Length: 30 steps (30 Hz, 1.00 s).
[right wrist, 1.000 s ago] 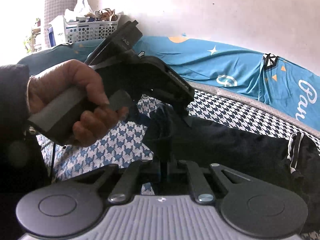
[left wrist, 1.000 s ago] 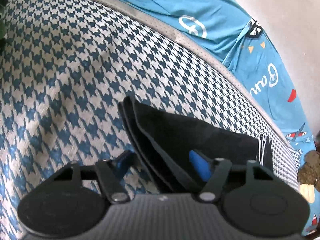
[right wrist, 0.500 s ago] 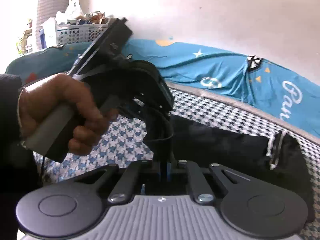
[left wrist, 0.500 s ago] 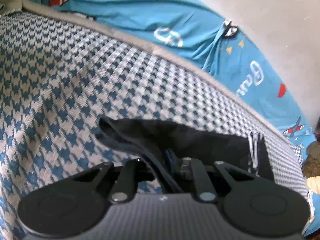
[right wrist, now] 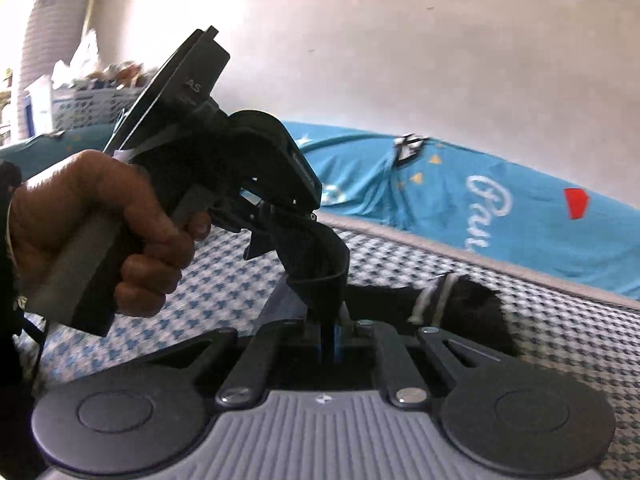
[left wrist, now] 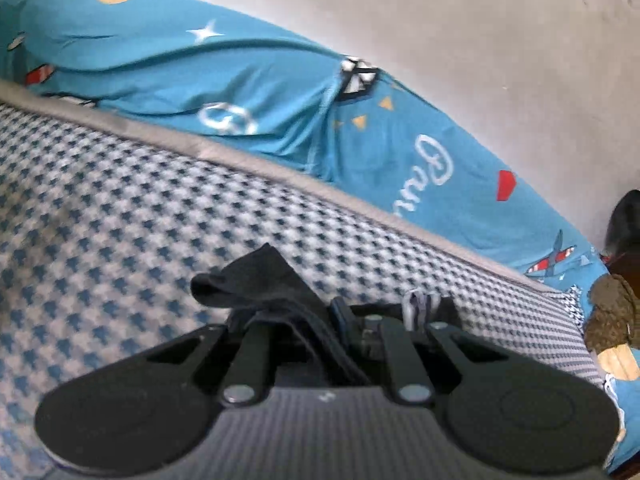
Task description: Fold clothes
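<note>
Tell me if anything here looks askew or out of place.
Nothing looks damaged or spilled. The dark garment is bunched, not flat: the left gripper and the right gripper are both shut on one end, lifting it off the checked bedcover, while the striped end trails behind.

Matt black cloth garment (left wrist: 256,280), woven houndstooth bedcover (left wrist: 120,220) (slightly coarse), smooth wall (left wrist: 480,40)

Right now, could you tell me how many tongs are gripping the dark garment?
2: the left tongs pinch the dark garment at its raised edge; the right tongs clamp it just below. More cloth may be hidden.
</note>
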Tool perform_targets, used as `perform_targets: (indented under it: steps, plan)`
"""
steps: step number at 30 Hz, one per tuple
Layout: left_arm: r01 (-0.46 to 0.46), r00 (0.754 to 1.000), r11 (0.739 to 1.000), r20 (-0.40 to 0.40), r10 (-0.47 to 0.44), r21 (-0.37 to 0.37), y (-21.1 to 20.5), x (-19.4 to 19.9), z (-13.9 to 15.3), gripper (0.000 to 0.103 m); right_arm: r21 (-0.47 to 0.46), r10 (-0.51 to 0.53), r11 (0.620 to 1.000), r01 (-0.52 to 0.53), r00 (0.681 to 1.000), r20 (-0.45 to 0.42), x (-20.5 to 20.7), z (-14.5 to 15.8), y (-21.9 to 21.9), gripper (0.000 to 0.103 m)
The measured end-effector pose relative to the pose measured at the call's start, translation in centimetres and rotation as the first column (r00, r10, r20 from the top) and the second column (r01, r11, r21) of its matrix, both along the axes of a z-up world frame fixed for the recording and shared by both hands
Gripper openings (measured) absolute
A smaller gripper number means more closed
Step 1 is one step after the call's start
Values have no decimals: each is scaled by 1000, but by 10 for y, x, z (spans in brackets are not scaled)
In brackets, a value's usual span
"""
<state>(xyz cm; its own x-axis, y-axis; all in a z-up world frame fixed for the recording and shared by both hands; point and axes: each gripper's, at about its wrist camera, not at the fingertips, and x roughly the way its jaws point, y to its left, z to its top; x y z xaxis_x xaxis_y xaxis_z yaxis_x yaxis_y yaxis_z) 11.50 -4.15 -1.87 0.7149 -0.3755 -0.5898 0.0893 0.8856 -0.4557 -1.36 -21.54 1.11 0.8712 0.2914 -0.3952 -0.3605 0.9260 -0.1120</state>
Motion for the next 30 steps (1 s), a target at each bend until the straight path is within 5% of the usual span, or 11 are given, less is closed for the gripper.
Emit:
perform_targets:
  steps: [8,12,17,22,27,30]
  plan:
    - [103,995,995,1,-103,9,-72,38,15,12,46,-168,985,167,986,8,9,3,-48,8]
    - [184,982,982,-45,-182,40,-108,58,8,15,64,-278,957,284,956,-89,22,-9,-71,8]
    - [226,972,972,-83,-221,55,-132,68,4,38,140,-387,887,440,874,-293,40,-25,-103,9]
    - [207,977,977,-56,-205,44,-130,66,18,61,132,-453,856,500,848,-277,37,-19,-108,16]
    - [185,983,982,-14,-184,43,-116,61,42,78,126,-550,791,599,785,-284,33,-18,-125,16]
    - [173,985,982,-8,-173,71,-107,55,55,82,129,-541,801,585,798,-266,33,-12,-130,16]
